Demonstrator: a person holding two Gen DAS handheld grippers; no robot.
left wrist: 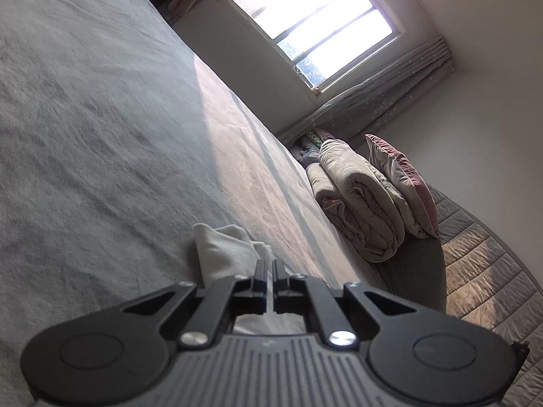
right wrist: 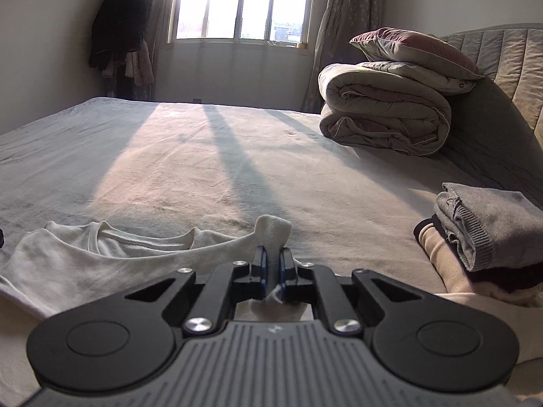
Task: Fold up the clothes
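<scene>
We see a soft, cream knit shirt [right wrist: 101,257] lying flat at lower left on the fuzzy pale bedspread [right wrist: 203,156]. Our right gripper [right wrist: 273,264] is clamped on a bunched fold of it, and our left gripper [left wrist: 270,273] pinches white cloth too. A puffy rolled quilt [right wrist: 383,112] and folded grey sweater [right wrist: 482,224] sit right.

White shirt [right wrist: 85,257], plain, ribbed neckline. Bedsheet [right wrist: 203,156] pale grey-cream, warm sun patch with dark bar shadows. Near right: folded grey knit [right wrist: 488,224] on a cream garment [right wrist: 441,254]. Far right: beige rolled duvet [right wrist: 383,118], mauve lining; pillow [right wrist: 414,47] dusty pink over grey. Curtain [left wrist: 373,105] grey, small pale stars, probably. Headboard [right wrist: 502,47] grey-beige quilted. Dark clothes [right wrist: 118,23] hang far left. Both grippers black, grey ribbed bodies.
</scene>
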